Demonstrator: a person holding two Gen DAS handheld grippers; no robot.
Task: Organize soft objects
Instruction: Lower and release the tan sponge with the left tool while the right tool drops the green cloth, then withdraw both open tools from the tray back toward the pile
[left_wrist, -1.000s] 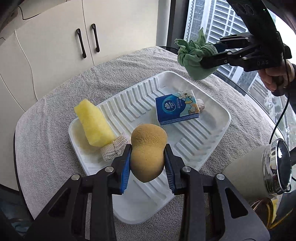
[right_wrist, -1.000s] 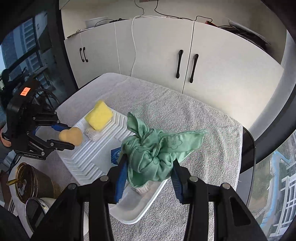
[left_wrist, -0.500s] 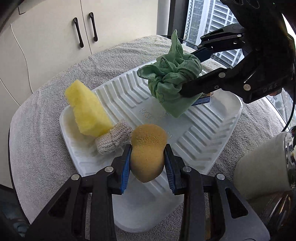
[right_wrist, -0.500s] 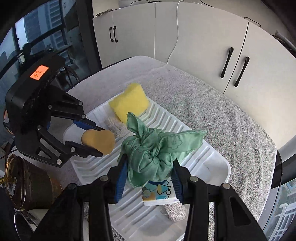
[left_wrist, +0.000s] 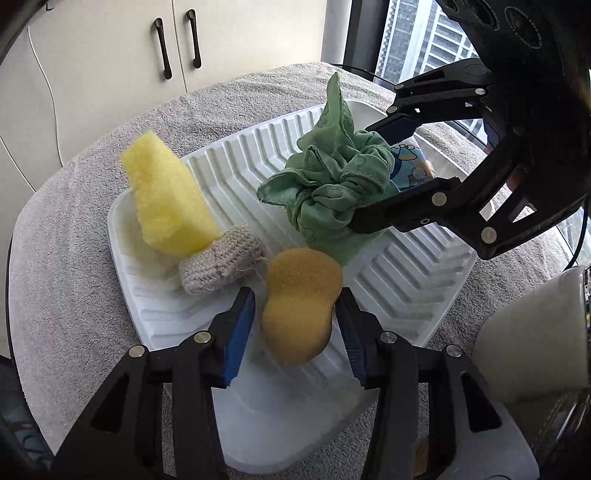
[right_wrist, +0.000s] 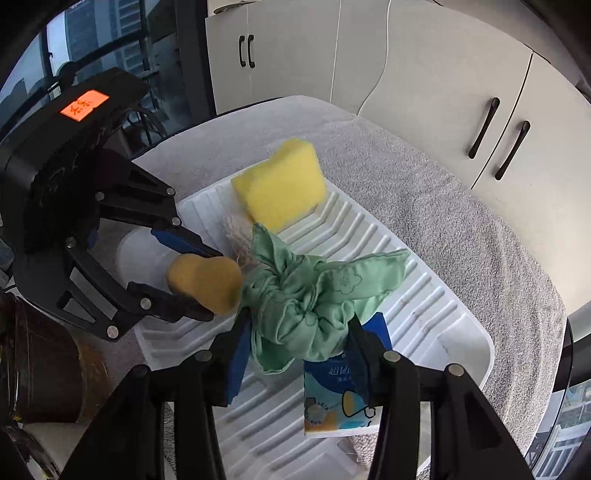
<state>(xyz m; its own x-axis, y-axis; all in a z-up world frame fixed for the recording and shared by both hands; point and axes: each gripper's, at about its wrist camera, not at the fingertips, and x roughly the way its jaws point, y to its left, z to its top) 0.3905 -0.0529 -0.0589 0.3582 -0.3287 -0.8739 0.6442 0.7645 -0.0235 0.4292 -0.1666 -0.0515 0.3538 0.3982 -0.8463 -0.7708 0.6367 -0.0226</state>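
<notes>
A white ribbed tray (left_wrist: 229, 173) (right_wrist: 436, 295) lies on the towel-covered table. My left gripper (left_wrist: 295, 325) (right_wrist: 210, 284) has opened around the tan peanut-shaped sponge (left_wrist: 299, 302) (right_wrist: 203, 284), which rests on the tray's near end; a gap shows at the left pad, the right pad touches it. My right gripper (right_wrist: 299, 339) (left_wrist: 369, 173) is shut on the knotted green cloth (right_wrist: 310, 306) (left_wrist: 332, 192), held low over the tray's middle. A yellow sponge (left_wrist: 166, 195) (right_wrist: 284, 188) and a knitted beige pad (left_wrist: 221, 258) lie at the tray's left. A blue tissue pack (right_wrist: 336, 398) (left_wrist: 410, 166) lies under the cloth.
A grey towel (left_wrist: 66, 258) (right_wrist: 461, 221) covers the round table. A white container with a metal lid (left_wrist: 535, 339) stands at the right edge by my left gripper. White cabinets (left_wrist: 110, 55) stand behind. A brown jar (right_wrist: 44, 369) stands left of the tray.
My left gripper lowered the tan sponge onto the tray and its jaws opened. My right gripper moved the green cloth lower, over the tray's middle beside the sponge.
</notes>
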